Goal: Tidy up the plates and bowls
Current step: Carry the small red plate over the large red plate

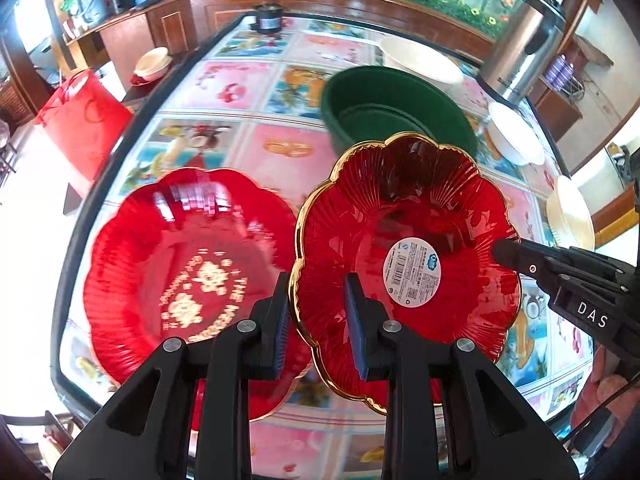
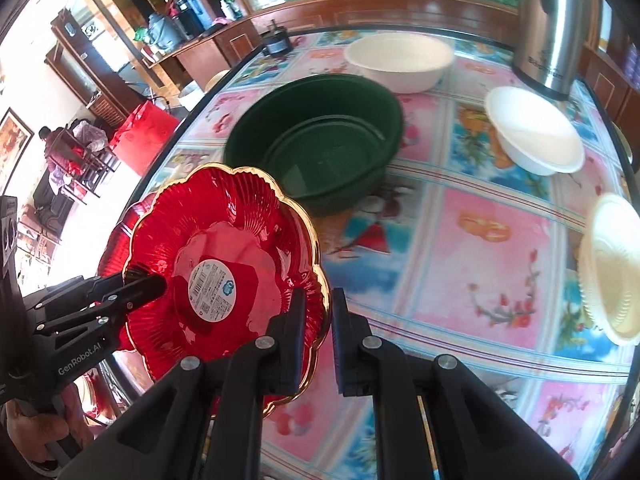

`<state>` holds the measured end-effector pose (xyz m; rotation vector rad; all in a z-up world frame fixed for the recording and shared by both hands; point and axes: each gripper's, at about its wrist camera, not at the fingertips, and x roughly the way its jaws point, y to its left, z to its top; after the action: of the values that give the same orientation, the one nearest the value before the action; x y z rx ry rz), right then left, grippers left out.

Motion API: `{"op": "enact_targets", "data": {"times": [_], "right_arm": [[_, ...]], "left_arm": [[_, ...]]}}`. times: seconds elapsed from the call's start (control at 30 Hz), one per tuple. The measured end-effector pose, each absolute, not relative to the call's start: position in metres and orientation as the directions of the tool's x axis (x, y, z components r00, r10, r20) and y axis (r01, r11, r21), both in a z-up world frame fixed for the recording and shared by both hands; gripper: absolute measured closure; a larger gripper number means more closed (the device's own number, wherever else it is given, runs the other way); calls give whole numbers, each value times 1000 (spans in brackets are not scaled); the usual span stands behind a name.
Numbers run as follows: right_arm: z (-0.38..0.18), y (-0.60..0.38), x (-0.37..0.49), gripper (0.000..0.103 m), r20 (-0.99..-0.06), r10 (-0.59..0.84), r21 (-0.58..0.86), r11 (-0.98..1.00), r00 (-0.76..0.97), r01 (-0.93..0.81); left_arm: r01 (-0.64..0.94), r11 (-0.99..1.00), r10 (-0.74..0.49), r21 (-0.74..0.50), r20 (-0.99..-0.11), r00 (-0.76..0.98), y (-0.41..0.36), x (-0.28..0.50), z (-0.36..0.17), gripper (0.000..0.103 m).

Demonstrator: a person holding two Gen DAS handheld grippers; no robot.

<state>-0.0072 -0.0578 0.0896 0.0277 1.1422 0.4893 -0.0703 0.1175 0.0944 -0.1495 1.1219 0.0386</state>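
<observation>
Table (image 2: 460, 240): glossy cloth printed with pink and blue picture squares, dark rim.

Green basin (image 2: 320, 136) sits mid-table with a second green one nested inside. Steel thermos (image 2: 556, 28) at the far right corner; its lettering is blurred, unreadable.

Red plate with gold rim (image 1: 408, 240) is held up off the table, tilted, over the near edge. Round white barcode sticker (image 1: 412, 272) sits at its centre, print too small to read.

Second red plate (image 1: 188, 276) lies flat at the near left corner. Gold characters and Latin text on it, only "THE" is legible. The right wrist view shows just a sliver of it behind the held plate.

White bowls: one (image 2: 400, 60) at the far edge behind the basin, one (image 2: 536, 132) by the thermos, a ribbed cream one (image 2: 612, 268) at the right edge.

Left tool (image 1: 316, 320): clamped on the held plate's left rim. "GenRobot.AI" on its body, readable only from the right wrist view.

Right tool (image 2: 318, 336): clamped on the same plate's right rim. "DAS" on its body, readable only from the left wrist view.
</observation>
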Motion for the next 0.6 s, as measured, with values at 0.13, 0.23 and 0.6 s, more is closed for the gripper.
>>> {"op": "enact_targets", "data": {"times": [0.13,0.23,0.6], "right_arm": [[94,-36,-9,93,-862,400,272,883,311,-383],[97,-17,-10,93,-860,411,273,871,302,-409],[94,49,-7,93,-863,438,277,827,251,-489]], "left_arm": [[-143,985,-28,-101,-898,440,140,-76,98,78],[-177,979,-8,-97,-894,447,160,-81,102,78],[-282,957,63,-69,-898,435,222,-95,100,78]]}}
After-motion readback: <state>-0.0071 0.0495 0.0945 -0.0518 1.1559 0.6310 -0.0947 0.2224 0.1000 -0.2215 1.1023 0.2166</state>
